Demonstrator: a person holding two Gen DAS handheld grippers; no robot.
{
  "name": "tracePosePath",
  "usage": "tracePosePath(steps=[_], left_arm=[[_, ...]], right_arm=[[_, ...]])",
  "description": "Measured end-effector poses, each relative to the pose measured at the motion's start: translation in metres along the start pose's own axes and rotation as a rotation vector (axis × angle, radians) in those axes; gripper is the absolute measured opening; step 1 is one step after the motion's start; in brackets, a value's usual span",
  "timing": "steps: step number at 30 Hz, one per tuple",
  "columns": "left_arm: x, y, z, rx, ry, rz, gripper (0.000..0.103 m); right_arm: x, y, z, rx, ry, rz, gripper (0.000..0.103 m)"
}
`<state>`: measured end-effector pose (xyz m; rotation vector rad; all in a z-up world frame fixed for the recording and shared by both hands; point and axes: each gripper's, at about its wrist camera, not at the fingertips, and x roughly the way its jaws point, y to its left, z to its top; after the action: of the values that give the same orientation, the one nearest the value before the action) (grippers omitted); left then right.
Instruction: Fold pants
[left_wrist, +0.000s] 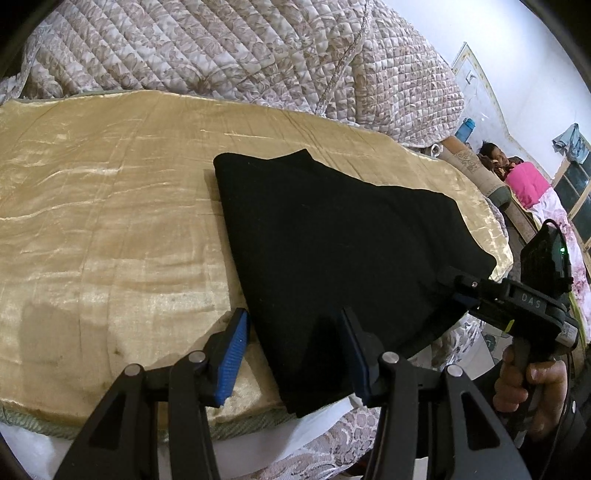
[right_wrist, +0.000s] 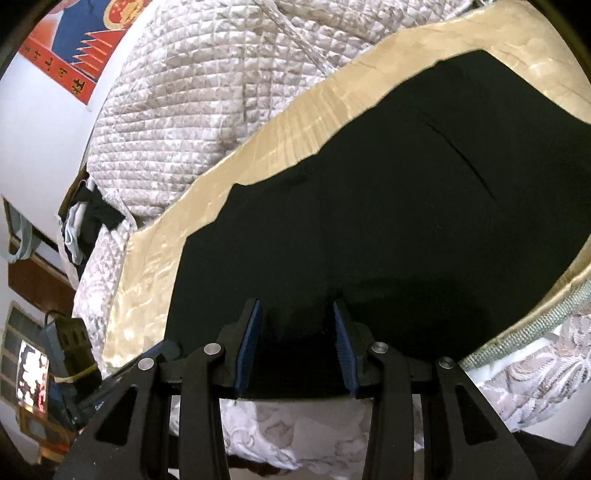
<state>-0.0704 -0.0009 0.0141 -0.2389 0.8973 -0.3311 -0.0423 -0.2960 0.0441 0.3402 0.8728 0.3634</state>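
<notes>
Pants, centre frame: judged soft, limp, light; best taken at near edge. Left gripper jaws apart, straddling the corner, unclamped. Right gripper jaws apart around the hem; clamping cannot be told.

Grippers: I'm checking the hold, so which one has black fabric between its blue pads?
The right gripper: the black pants fill its gap. The left gripper straddles their edge, gaping.

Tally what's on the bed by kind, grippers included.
Black pants: 1
Gold blanket: 1
Quilted cover: 1
Grippers: 2, the left gripper and the right gripper
Total: 5
</notes>
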Motion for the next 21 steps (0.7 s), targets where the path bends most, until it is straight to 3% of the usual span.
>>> tracePosePath(steps=[1,2,7,15,21], left_arm=[[0.0,-0.001,0.001,0.001,-0.001,0.003,0.052],[0.0,-0.001,0.001,0.001,-0.003,0.005,0.052],[-0.001,0.001,0.002,-0.005,-0.008,0.007,0.052],[-0.004,0.003,0.008,-0.004,-0.021,0.022,0.052],[-0.012,0.005,0.023,-0.008,-0.061,0.034,0.052]], right_arm=[[0.002,0.001,0.0,-0.005,0.005,-0.009,0.011],[0.002,0.001,-0.001,-0.003,0.008,-0.015,0.006],[-0.016,0.006,-0.005,-0.035,-0.051,-0.016,0.005],[-0.007,-0.007,-0.007,0.006,-0.003,-0.046,0.006],[-0.031,0.005,-0.002,-0.053,-0.107,-0.134,0.007]])
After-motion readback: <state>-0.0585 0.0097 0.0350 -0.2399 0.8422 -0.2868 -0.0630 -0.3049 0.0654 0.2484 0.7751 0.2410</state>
